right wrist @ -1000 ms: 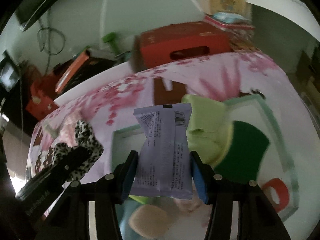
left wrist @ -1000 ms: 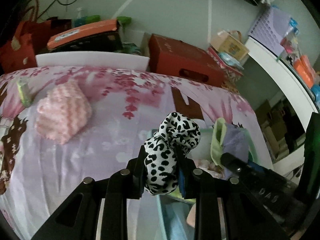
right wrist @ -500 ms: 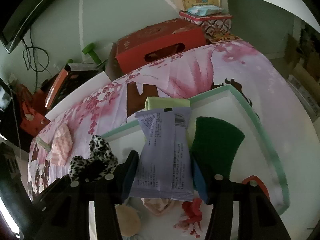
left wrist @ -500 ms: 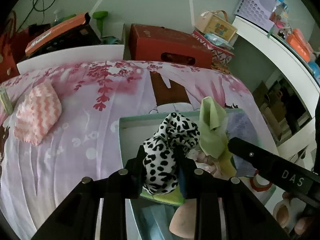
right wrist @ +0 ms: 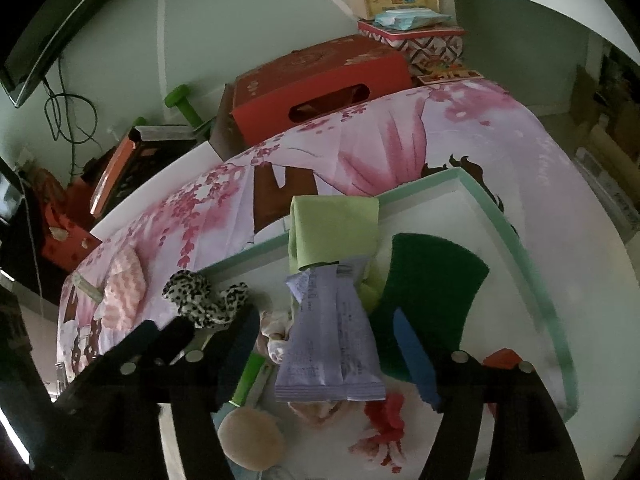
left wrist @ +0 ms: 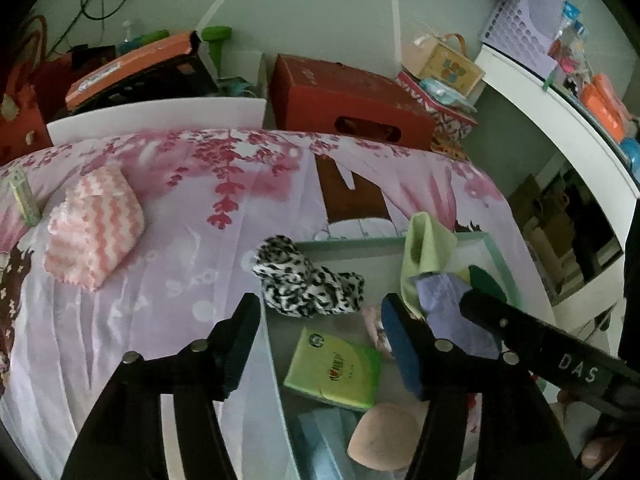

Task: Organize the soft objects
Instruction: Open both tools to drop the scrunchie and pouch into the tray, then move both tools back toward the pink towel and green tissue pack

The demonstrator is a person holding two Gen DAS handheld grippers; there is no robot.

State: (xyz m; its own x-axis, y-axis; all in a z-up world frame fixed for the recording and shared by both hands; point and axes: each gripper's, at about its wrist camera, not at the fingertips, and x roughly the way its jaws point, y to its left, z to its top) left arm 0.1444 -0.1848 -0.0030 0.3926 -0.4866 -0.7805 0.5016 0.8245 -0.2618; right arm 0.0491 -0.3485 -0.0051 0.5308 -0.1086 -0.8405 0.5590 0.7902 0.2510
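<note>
My left gripper (left wrist: 320,322) is over the left end of a teal-rimmed white tray (left wrist: 348,242) on the bed. Its jaws are opening with nothing pressed between them. A leopard-print scrunchie (left wrist: 308,284) lies just beyond the fingertips, draped over the tray's left rim. My right gripper (right wrist: 324,320) is also opening. A purple packet (right wrist: 328,336) lies loose between its pads, on the things in the tray (right wrist: 500,216). A light green cloth (right wrist: 334,228) and a dark green pad (right wrist: 432,280) lie behind it. A pink chevron cloth (left wrist: 94,232) rests on the bedspread at the left.
The tray also holds a green tissue pack (left wrist: 334,366), a beige sponge (left wrist: 384,438) and a red item (right wrist: 500,360). A small green stick (left wrist: 24,200) lies at the bed's left edge. A red box (left wrist: 348,100) and an orange-lidded box (left wrist: 132,64) stand behind the bed.
Both grippers have opened. The scrunchie dropped from the left jaws onto the tray's left rim. The purple packet slipped from the right pads and lies in the tray.
</note>
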